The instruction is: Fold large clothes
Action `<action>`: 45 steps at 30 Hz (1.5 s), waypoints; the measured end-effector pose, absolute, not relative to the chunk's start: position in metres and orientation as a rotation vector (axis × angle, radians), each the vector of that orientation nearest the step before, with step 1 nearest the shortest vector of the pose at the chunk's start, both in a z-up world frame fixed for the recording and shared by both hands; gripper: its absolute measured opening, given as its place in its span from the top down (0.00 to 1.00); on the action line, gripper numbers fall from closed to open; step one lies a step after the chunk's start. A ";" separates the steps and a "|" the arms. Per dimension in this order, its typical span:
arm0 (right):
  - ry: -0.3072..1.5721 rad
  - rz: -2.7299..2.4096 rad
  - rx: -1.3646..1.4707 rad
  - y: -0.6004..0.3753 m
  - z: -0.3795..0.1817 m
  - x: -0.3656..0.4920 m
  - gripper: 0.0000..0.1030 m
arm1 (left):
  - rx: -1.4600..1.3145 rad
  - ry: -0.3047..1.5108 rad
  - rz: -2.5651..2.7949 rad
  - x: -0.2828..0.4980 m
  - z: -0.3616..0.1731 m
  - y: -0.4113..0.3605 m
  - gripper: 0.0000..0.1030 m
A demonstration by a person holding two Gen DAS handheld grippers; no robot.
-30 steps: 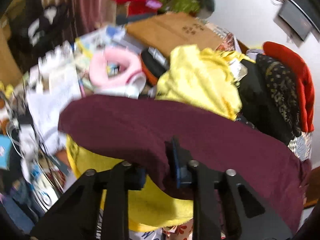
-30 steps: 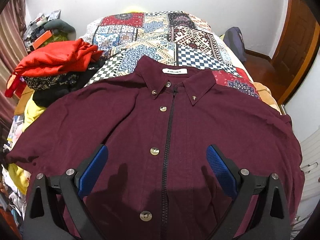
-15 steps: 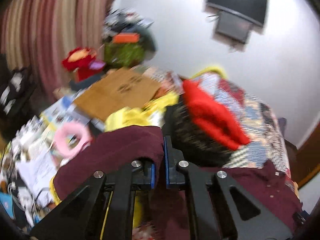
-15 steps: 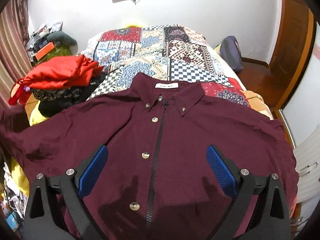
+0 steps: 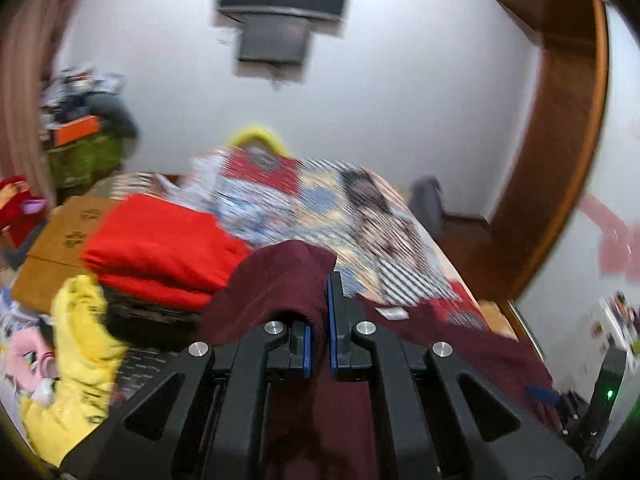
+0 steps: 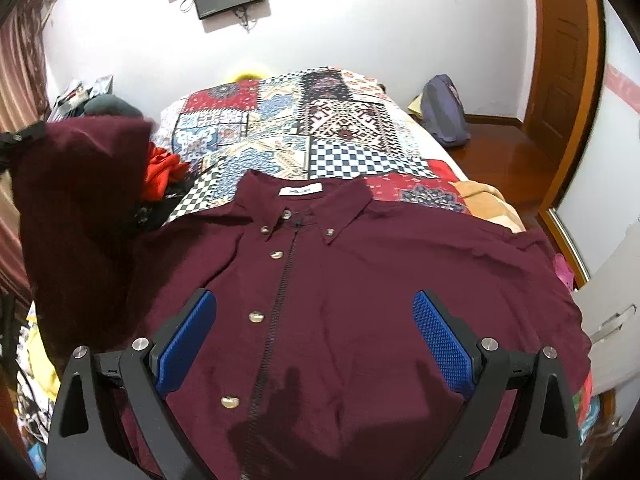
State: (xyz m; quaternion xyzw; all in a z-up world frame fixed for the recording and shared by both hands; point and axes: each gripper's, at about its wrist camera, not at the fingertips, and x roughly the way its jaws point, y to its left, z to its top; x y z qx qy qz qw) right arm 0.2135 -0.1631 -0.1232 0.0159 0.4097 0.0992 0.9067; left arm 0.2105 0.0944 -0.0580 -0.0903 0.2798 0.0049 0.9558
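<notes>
The maroon shirt (image 6: 360, 280) lies front-up on the patchwork bedspread (image 6: 320, 128), collar toward the far wall, buttons and zip line running down the middle, so the body is flat and ready for side folds. Its left sleeve (image 6: 80, 208) is off the bed, raised as a hanging flap at the left of the right wrist view. That's because the left gripper (image 5: 318, 340) has it: blue pads nearly together w/ a bunch of maroon cloth clamped between them, fabric draping over the top of the fingers. Held by the sleeve end, prob. to swing it inward across the chest for the first fold. The left view is motion-blurred, so exactly which bit of the sleeve is pinched I can't tell.

The right gripper (image 6: 314, 344) hovers over the lower front of the shirt, pads (image 6: 442, 344) spread wide, nothing between them. It looks parked there to pin or smooth the body while the sleeve comes over, though whether it touches the cloth isn't clear.

Beside the shirt's left shoulder sits a stack of folded clothes, red garment (image 5: 160, 244) on top w/ darker ones under, likely the done pile. A yellow cloth (image 5: 80, 356) spills off the bed edge nearer the floor clutter.
</notes>
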 end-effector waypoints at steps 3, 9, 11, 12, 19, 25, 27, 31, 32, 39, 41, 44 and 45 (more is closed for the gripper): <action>0.849 0.189 0.058 -0.178 -0.126 0.214 0.05 | -0.154 0.662 -0.055 0.231 -0.085 0.056 0.95; 0.871 0.161 0.106 -0.203 -0.133 0.214 0.05 | -0.115 0.830 -0.115 0.250 -0.140 0.007 0.95; 0.883 0.146 0.110 -0.210 -0.136 0.215 0.05 | -0.114 0.876 -0.126 0.251 -0.160 -0.003 0.95; 0.884 0.140 0.107 -0.213 -0.136 0.214 0.05 | -0.120 0.898 -0.135 0.252 -0.168 -0.007 0.95; 0.901 0.106 0.058 -0.223 -0.137 0.213 0.05 | -0.133 1.046 -0.189 0.251 -0.209 -0.028 0.79; 0.888 0.111 0.032 -0.216 -0.131 0.213 0.05 | -0.157 1.073 -0.260 0.241 -0.198 -0.019 0.59; 0.876 0.126 0.022 -0.208 -0.127 0.213 0.05 | -0.158 1.047 -0.278 0.232 -0.182 -0.010 0.56; 0.843 0.182 -0.027 -0.185 -0.115 0.216 0.05 | -0.184 0.957 -0.275 0.210 -0.145 0.024 0.44; 0.828 0.206 -0.045 -0.176 -0.111 0.216 0.05 | -0.180 0.933 -0.255 0.206 -0.137 0.032 0.38; 0.758 0.354 -0.161 -0.117 -0.095 0.221 0.05 | -0.175 0.815 -0.030 0.174 -0.105 0.120 0.36; 0.757 0.412 -0.202 -0.093 -0.097 0.225 0.05 | -0.176 0.821 0.038 0.168 -0.110 0.144 0.36; 0.787 0.502 -0.264 -0.058 -0.108 0.232 0.05 | -0.197 0.849 0.120 0.159 -0.123 0.178 0.36; 0.798 0.531 -0.283 -0.047 -0.113 0.231 0.05 | -0.208 0.862 0.142 0.154 -0.130 0.188 0.36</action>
